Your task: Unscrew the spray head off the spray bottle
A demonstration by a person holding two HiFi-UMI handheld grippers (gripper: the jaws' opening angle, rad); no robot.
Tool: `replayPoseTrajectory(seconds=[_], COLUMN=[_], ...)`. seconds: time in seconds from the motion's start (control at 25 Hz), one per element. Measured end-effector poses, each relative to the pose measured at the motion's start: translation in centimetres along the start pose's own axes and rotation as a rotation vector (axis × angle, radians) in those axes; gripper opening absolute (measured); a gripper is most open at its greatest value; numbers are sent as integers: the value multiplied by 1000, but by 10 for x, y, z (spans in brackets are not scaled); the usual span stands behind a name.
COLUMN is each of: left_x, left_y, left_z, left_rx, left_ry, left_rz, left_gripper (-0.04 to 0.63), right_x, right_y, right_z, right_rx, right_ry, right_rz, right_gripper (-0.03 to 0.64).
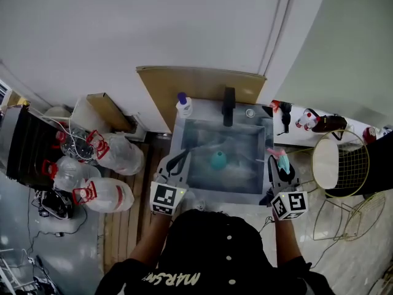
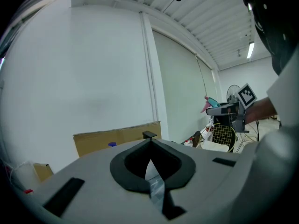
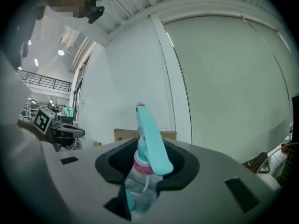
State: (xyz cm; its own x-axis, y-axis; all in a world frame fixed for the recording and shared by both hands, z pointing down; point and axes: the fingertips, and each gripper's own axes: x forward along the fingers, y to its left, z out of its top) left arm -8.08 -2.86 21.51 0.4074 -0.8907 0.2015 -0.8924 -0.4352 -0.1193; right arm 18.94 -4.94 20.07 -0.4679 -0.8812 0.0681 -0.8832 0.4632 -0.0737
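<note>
Spray bottle (image 3: 139, 190): it sits in the right tool (image 1: 279, 171), lifted clear of any surface beside the right rim of the sink (image 1: 228, 190). The right tool's jaws are partly closed and press on the clear body just below the pink collar (image 3: 141, 163). The teal spray head (image 3: 152, 141) projects past the jaw tips and is fully exposed. The left tool (image 2: 150, 169) has its jaws closed together with nothing between them, and it is held well apart from the bottle.

Handling properties (judged, not measured):
- The body appears to be thin clear plastic. Expect it to be light and to flex under pressure. Its fill level cannot be determined.
- The wall is smooth. Expect the body to rotate inside the jaws once you apply torque.
- The spray head is rigid moulded plastic, but its long teal lever is likely to pivot or give if loaded.
- A thin white tube (image 3: 145, 185) runs down from the collar into the body.

Where to take hold:
1. Keep the right tool's hold high on the body, close to the collar, where the wall is probably stiffest.
2. Open the left tool and close it on the pink collar, not on the lever or the nozzle end.
3. Turn the collar only. Do not increase squeeze on the body, because the wall may buckle.
4. When the thread releases, draw the head straight out along the bottle axis so that the tube clears the neck.
</note>
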Motion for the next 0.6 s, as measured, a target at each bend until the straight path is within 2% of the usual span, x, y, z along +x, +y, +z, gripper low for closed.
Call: replayPoseTrajectory(seconds=[0.32,0.6], left_x=[-11,-12], left_y=[2,1], left_z=[6,9], left_rx=[17,26], left_ry=[-6,-11], left_rz=[33,30], left_gripper=[25,25], right_x=[-5,-6], right_y=[1,9], right_z=[7,10], right_rx=[-40,-47], right_ry=[-9,-12], right_rz=[-19,-27], right_gripper=[152,152])
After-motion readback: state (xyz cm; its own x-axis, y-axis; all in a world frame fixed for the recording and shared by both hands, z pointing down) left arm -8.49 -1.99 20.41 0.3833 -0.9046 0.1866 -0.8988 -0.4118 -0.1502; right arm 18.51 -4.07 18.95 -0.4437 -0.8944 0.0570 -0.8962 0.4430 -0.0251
